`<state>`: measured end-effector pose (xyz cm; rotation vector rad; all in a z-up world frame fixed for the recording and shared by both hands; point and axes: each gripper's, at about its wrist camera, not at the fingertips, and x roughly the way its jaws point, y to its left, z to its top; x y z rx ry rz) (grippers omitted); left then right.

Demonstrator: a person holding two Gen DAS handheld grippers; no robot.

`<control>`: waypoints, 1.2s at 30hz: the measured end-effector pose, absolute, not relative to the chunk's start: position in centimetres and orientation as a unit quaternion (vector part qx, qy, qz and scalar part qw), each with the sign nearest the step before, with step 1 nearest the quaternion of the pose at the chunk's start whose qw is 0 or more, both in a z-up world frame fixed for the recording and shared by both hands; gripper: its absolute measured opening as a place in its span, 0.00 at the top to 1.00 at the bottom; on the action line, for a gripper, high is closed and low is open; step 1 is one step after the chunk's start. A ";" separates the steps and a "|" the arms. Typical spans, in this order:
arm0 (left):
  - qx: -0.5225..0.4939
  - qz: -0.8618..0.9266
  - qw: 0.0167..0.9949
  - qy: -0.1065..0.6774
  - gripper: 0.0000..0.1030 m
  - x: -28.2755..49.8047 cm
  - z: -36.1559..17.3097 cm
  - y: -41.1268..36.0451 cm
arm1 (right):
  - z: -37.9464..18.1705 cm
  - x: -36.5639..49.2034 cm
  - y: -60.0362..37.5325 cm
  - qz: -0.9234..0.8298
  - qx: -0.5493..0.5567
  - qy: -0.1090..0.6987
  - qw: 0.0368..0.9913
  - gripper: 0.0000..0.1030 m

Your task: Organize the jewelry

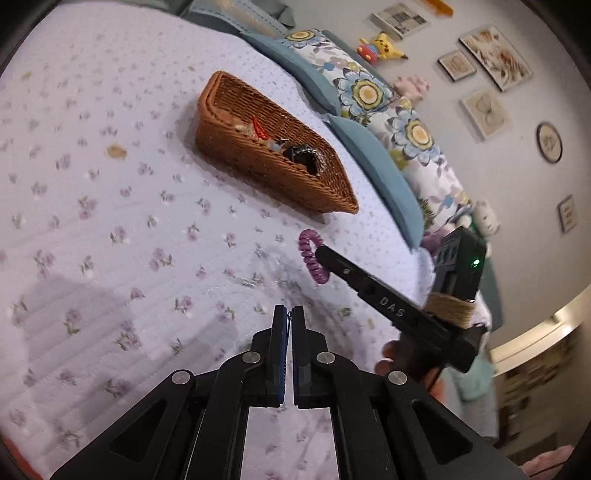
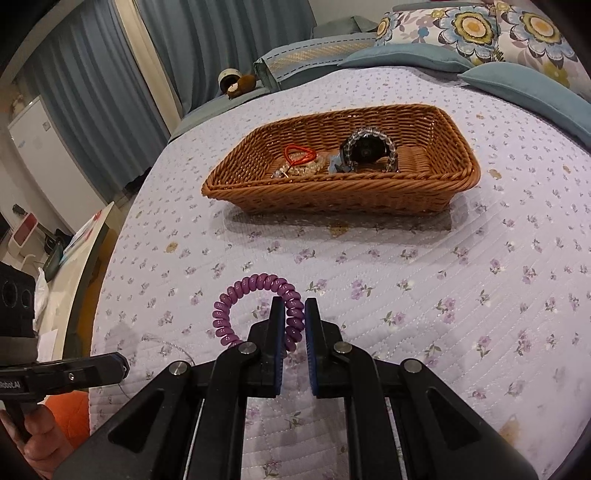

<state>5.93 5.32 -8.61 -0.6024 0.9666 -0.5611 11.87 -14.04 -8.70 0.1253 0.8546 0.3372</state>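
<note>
A lilac bedspread (image 2: 406,266) printed with small purple flowers covers the bed. Nearest, the right gripper (image 2: 294,314) is clenched on a purple spiral hair tie (image 2: 236,295), whose loop hangs out to the left just above the cover. The left gripper (image 1: 289,317) has its jaws nearly together, pinching a thin dark thread or wire too fine to identify. Farther on sits a brown wicker basket (image 2: 332,192) holding a red loop (image 2: 297,153), a clear bead bracelet (image 2: 373,142) around something dark, and glittery pieces. Beyond lie blue and floral pillows (image 2: 472,29), grey-blue curtains and a wall of framed pictures (image 1: 495,59).
</note>
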 end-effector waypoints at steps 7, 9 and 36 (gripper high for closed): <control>-0.245 -0.217 0.793 0.515 0.99 6.3 -11.6 4.5 | -8.8 12.1 -14.7 0.155 0.071 0.418 0.892 0.88; -0.257 -0.240 0.792 0.500 0.99 6.2 -10.9 4.3 | -8.7 12.0 -14.6 0.157 0.070 0.416 0.893 0.88; 0.061 -0.222 0.841 0.490 0.79 4.0 -10.4 -6.0 | -7.4 11.5 -16.5 0.164 0.099 0.403 0.895 0.88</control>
